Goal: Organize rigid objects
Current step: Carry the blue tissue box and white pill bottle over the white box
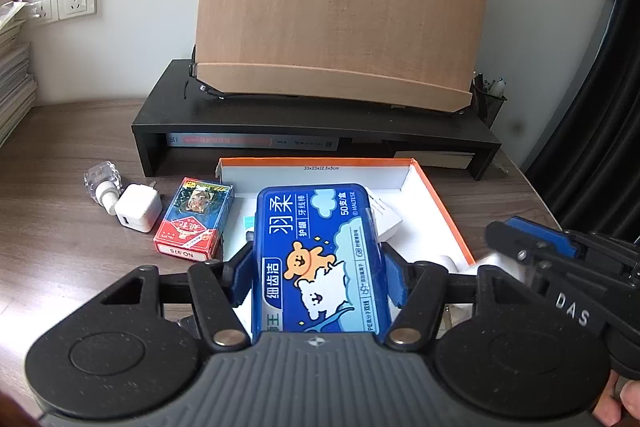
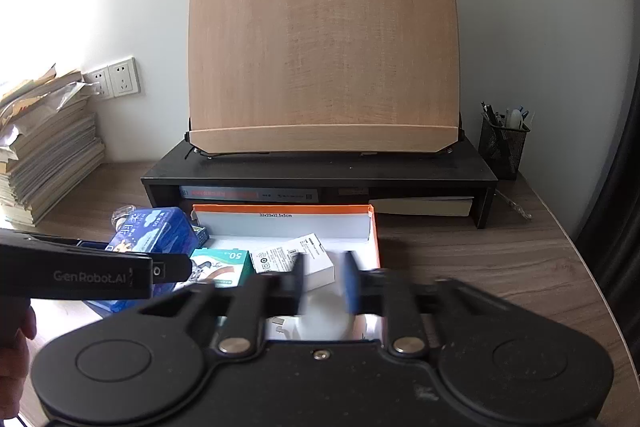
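Note:
My left gripper (image 1: 318, 275) is shut on a blue dental-floss box (image 1: 320, 259) and holds it above the left part of the orange-rimmed cardboard box (image 1: 440, 203); the floss box also shows in the right wrist view (image 2: 156, 231). My right gripper (image 2: 323, 283) is motion-blurred over the box's near right part (image 2: 374, 227), its fingers on either side of a white rounded object (image 2: 324, 315); whether it grips it I cannot tell. Inside the box lie a green-white small box (image 2: 224, 265) and a white labelled box (image 2: 296, 259). A red card deck (image 1: 194, 221), a white charger (image 1: 138, 213) and a clear bottle (image 1: 102, 183) lie on the desk left of the box.
A black monitor riser (image 2: 320, 175) with a wooden book stand (image 2: 324, 67) stands behind the box. A mesh pen holder (image 2: 502, 143) is at back right. A stack of papers (image 2: 44, 155) is at left, below wall sockets (image 2: 116, 79). The desk edge runs along the right.

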`<state>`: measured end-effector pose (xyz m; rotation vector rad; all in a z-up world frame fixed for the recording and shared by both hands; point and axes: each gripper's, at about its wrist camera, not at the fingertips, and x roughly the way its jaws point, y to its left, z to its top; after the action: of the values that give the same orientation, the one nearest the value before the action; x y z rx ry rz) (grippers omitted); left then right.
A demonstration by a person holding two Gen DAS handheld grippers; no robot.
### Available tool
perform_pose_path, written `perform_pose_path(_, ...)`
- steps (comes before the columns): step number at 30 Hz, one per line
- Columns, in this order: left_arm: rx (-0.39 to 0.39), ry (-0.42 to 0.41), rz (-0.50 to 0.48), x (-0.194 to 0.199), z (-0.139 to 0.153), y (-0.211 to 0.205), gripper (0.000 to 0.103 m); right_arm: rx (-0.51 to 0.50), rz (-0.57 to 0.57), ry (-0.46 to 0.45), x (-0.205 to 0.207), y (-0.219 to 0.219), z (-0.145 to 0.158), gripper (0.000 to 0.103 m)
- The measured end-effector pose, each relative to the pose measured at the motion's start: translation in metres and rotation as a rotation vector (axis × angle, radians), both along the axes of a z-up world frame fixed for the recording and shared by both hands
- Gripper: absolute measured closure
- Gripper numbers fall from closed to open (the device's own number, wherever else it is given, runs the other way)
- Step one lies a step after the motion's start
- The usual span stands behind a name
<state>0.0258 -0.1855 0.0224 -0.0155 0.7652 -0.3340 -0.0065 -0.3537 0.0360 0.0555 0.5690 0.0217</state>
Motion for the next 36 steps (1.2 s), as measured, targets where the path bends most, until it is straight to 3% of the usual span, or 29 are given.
perform_pose_path(16,0.012,0.055,-0.011,0.013,-0.018,-0.004,0.04,0.01,-0.028,0.018,-0.003,-0.017,-0.006,0.086)
perform_pose_path(19,0.007,0.063,-0.011,0.013,-0.021,-0.003,0.04,0.004,0.012,0.04,-0.003,-0.013,-0.008,0.075)
perform_pose_path(23,-0.002,0.058,0.017,0.014,-0.016,0.009,0.04,0.006,0.103,0.085,0.0,-0.002,-0.017,0.052)
perform_pose_path(26,-0.006,0.051,0.052,0.015,-0.011,0.023,0.04,0.022,0.176,0.124,0.003,0.012,-0.029,0.045)
perform_pose_path(36,-0.005,0.044,0.127,0.006,-0.003,0.055,0.039,-0.033,0.269,0.227,0.035,0.034,-0.062,0.051)
